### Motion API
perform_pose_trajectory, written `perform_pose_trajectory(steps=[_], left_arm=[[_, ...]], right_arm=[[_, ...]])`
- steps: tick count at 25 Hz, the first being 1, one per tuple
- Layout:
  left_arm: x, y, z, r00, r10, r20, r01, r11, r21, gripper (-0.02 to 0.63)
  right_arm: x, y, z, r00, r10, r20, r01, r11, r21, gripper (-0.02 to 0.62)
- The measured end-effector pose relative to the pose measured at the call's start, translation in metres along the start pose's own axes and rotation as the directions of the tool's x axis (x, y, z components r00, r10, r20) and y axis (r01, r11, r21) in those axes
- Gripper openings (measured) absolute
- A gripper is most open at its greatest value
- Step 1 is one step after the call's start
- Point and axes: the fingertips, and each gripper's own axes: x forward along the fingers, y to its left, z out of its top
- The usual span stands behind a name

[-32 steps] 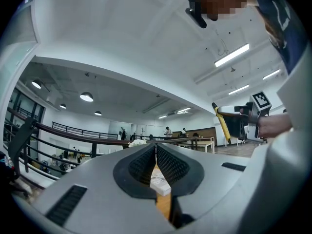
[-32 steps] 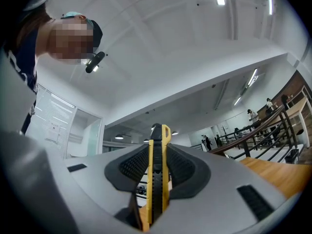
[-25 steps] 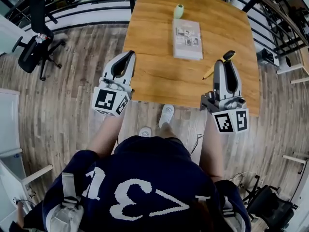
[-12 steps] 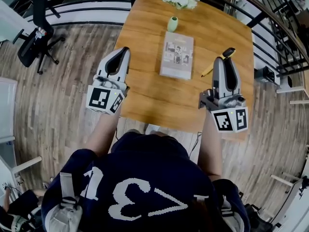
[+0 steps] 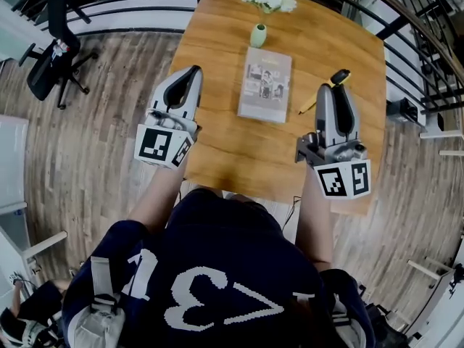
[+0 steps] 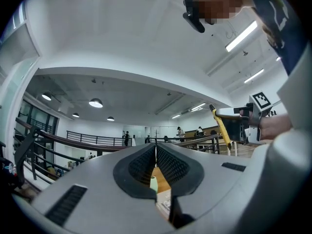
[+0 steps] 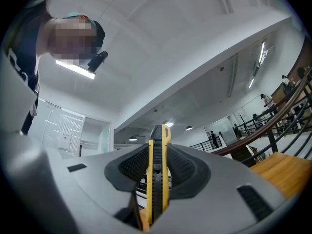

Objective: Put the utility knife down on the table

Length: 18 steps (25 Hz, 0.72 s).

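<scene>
Tabletop (image 5: 239, 143) was seen bare to the right of the book (image 5: 265, 84), and the right gripper (image 5: 333, 91) was held over that stretch with its jaws clamped on the utility knife (image 7: 157, 179). The left gripper (image 5: 191, 77) was held out by the left edge, jaws pressed together on nothing. For a clean put-down, the knife would probably best be lowered till it was laid flat on the wood, well clear of the book and the edge, and only then should the jaws be eased apart.
</scene>
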Motion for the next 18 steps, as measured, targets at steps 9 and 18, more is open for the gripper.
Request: perform_pose_trajectory(steps=[9, 18], left_arm=[[0.015, -0.009, -0.027, 0.996, -0.081, -0.040, 0.079, 0.995, -0.054, 0.018], [0.002, -0.026, -0.086, 0.983, -0.139, -0.121, 0.120, 0.982, -0.147, 0.018]], right_arm=[[-0.003, 0.006, -0.034, 0.993, -0.049, -0.107, 0.047, 0.999, -0.014, 0.123], [-0.029, 0.004, -0.126, 0.944, -0.105, -0.314, 0.117, 0.993, 0.020, 0.121]])
